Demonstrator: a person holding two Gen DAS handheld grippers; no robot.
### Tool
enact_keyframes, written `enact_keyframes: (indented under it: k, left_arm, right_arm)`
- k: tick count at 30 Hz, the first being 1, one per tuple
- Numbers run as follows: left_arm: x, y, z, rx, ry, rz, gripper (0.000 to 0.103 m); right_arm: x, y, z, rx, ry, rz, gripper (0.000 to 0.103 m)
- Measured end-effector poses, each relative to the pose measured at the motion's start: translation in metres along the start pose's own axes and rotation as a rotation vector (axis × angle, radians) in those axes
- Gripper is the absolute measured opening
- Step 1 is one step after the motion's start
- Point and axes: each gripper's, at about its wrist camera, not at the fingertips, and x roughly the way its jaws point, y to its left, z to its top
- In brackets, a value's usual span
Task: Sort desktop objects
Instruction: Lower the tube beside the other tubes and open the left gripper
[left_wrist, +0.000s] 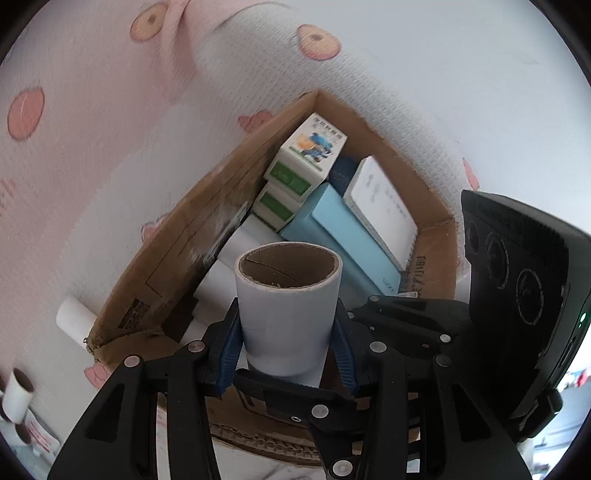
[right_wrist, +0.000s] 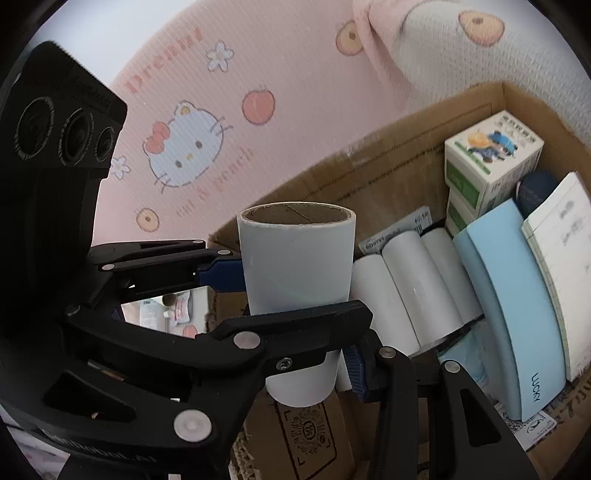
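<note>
Both grippers pinch the same white roll (left_wrist: 288, 310): the left gripper (left_wrist: 288, 354) presses its blue pads on the roll's sides, and the right gripper (right_wrist: 295, 317) clamps it too. The roll stands upright, its brown core open on top, over the near end of the cardboard box (left_wrist: 177, 236). Farther in lie more white rolls (right_wrist: 402, 280), a blue case (right_wrist: 517, 314) and green-and-white cartons (right_wrist: 491, 158).
</note>
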Motion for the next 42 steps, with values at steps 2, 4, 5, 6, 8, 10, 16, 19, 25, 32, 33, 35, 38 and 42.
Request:
enact_keyframes:
  k: [2,4,5,6,8,10,16,19,25,32,33,35,38,42]
  left_arm:
    - [-0.004,0.005,0.001,-0.015,-0.011,-0.007,0.048]
    - [-0.009,0.008,0.003,-0.017,-0.021,-0.01,0.048]
    - [-0.011,0.011,0.004,-0.018,-0.026,-0.009,0.048]
    - [-0.012,0.012,0.005,-0.018,-0.025,-0.007,0.048]
    - [-0.011,0.015,0.007,-0.017,-0.008,0.002,0.048]
    - [-0.011,0.017,0.007,-0.022,-0.008,0.0,0.048]
    - [-0.004,0.019,0.009,-0.036,0.005,0.013,0.048]
    - [-0.001,0.021,0.01,-0.046,0.015,0.012,0.048]
    - [-0.017,0.028,0.013,-0.045,-0.032,0.022,0.046]
    - [-0.019,0.026,0.01,0.002,-0.022,0.01,0.014]
    - [-0.017,0.026,0.01,0.003,-0.015,0.006,0.014]
    - [-0.012,0.026,0.01,0.008,0.005,-0.001,0.014]
    - [-0.005,0.025,0.011,0.023,0.027,0.024,0.014]
    - [0.003,0.025,0.013,0.026,0.05,0.029,0.014]
  right_arm:
    - [0.004,-0.002,0.001,-0.006,0.019,-0.004,0.04]
    - [0.01,-0.005,0.001,-0.007,0.041,-0.011,0.04]
    - [0.012,-0.006,0.001,-0.004,0.052,-0.007,0.04]
    - [0.014,-0.006,0.001,-0.002,0.059,-0.001,0.04]
    - [0.02,-0.008,0.003,-0.003,0.082,0.011,0.04]
    - [0.023,-0.006,0.006,-0.023,0.098,-0.001,0.04]
    - [0.032,-0.004,0.013,-0.044,0.161,-0.012,0.04]
    - [0.036,-0.008,0.014,-0.045,0.167,-0.014,0.04]
    - [0.053,-0.017,0.01,-0.001,0.202,-0.036,0.04]
    - [0.069,-0.019,0.012,0.01,0.237,-0.041,0.04]
    - [0.071,-0.018,0.013,0.006,0.241,-0.044,0.04]
    - [0.073,-0.017,0.014,0.001,0.245,-0.044,0.04]
    - [0.076,-0.02,0.016,0.011,0.246,-0.026,0.04]
    - [0.083,-0.024,0.014,0.03,0.266,-0.014,0.04]
